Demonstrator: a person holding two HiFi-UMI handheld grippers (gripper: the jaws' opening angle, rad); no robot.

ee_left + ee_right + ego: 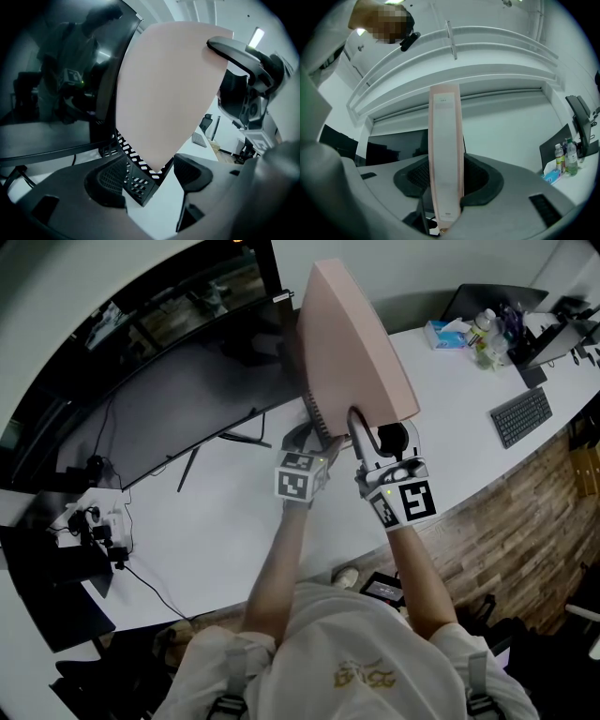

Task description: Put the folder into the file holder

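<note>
A pink folder (352, 343) stands tilted on edge, its lower corner down inside the black mesh file holder (314, 423) on the white table. My right gripper (380, 442) is shut on the folder's spine (445, 154), with a pad on each side. My left gripper (314, 451) is open just in front of the holder. In the left gripper view the holder's near corner (138, 176) sits between the pads, with bare table showing beside the right pad (192, 171). The folder (168, 93) rises above it, and the right gripper's jaw clamps its upper edge.
A wide curved monitor (169, 399) stands right behind the holder. A keyboard (521, 415), bottles (483, 329) and a tissue pack (448, 334) lie at the table's right end. Cabled black gear (94, 531) sits at the left. The table's front edge runs just before me.
</note>
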